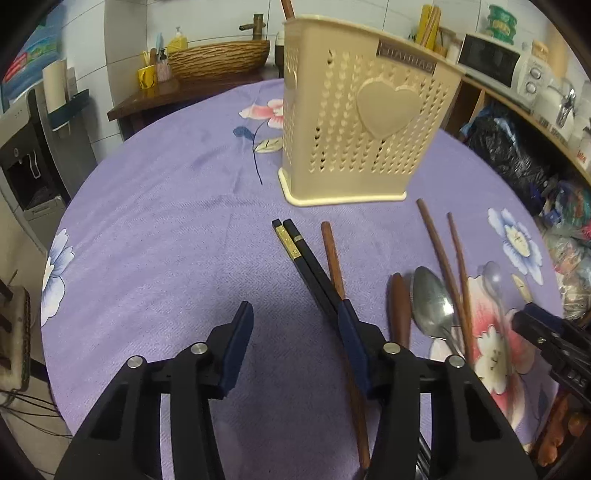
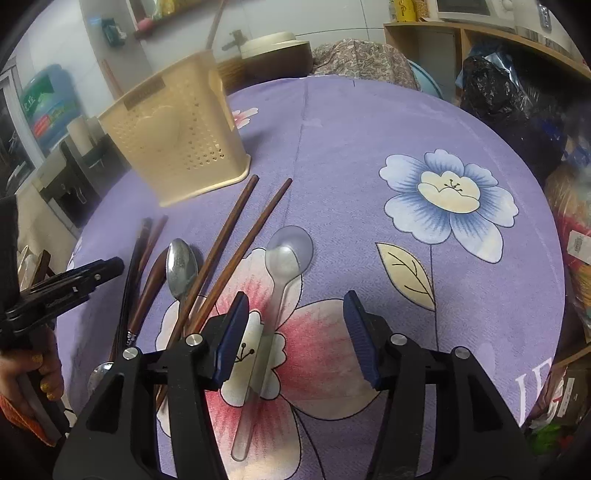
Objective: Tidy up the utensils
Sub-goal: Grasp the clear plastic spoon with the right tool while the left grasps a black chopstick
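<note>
A beige perforated holder [image 1: 354, 125] [image 2: 177, 140] with a heart on its side stands upright on the purple cloth, a brown stick [image 1: 287, 8] rising from it. In front lie black chopsticks [image 1: 299, 254], brown chopsticks [image 1: 443, 258] [image 2: 236, 229], a metal spoon [image 1: 430, 306] [image 2: 181, 266] and a clear plastic spoon [image 2: 286, 254]. My left gripper [image 1: 295, 325] is open over bare cloth, its right finger resting over the black chopsticks' near ends. My right gripper [image 2: 295, 317] is open, straddling the clear spoon's handle without pressing it.
The round table's flowered cloth [image 2: 369, 147] drops off at the edges. A wooden shelf with a microwave [image 1: 491, 59] and a black bag [image 1: 506, 147] stand to the right. A wicker basket [image 1: 218, 59] sits behind. A person's hand [image 2: 33, 373] holds the left gripper.
</note>
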Tool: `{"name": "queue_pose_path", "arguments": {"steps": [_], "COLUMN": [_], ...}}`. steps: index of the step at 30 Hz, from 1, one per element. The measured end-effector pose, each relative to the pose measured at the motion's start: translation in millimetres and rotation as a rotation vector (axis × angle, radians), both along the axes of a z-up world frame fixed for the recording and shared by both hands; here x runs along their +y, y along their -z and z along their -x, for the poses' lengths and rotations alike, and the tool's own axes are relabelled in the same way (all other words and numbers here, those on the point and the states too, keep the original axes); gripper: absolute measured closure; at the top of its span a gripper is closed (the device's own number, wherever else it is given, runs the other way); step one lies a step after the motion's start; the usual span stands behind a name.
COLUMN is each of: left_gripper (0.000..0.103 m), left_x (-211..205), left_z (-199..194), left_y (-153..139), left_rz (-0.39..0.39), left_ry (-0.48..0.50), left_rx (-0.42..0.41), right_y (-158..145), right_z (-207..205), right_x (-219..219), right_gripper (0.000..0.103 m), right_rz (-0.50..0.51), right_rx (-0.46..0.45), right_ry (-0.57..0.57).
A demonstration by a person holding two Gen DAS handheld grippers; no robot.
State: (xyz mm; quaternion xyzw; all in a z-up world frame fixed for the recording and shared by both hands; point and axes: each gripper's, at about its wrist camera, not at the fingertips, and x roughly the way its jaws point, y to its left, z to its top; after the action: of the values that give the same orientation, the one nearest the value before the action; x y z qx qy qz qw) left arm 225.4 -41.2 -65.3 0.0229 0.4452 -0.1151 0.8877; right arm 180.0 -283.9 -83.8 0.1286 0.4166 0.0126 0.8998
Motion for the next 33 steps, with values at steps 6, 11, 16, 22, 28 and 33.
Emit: {"name": "queue_pose_path", "arguments": {"steps": [6,11,16,22,28,33], "left_gripper": [0.056,0.056,0.056,0.056,0.056,0.056], "left_x": [1,9,13,8,4,1], "left_z": [-1,-11,-21,-9,1,-10], "left_y": [-1,2,-1,0,0,4], "left_rz": [-0.016,-0.02,0.03,0.057,0.047,0.045], "left_ry": [-0.033,-0.056,-0.066,-0.046,-0.043,-0.037], "left_rx": [-0.016,0.019,0.033,0.017,0.019,0.038], "right_y": [1,0,-3,-3,-6,-6], "right_z": [2,-1,-4,-3,-1,-5], "right_x": [0,2,3,6,12,8], "right_gripper": [0.044,0.044,0.043,0.032,0.018,0.018], "right_rz": [0.008,0.044,0.045,0.086,0.179,0.155], "right_rx": [0.004,0.008,0.0,-0.008,-0.033,-0.022], "right_ry": [0.0,-0.01,-0.011,-0.006,0.014,0.043]}}
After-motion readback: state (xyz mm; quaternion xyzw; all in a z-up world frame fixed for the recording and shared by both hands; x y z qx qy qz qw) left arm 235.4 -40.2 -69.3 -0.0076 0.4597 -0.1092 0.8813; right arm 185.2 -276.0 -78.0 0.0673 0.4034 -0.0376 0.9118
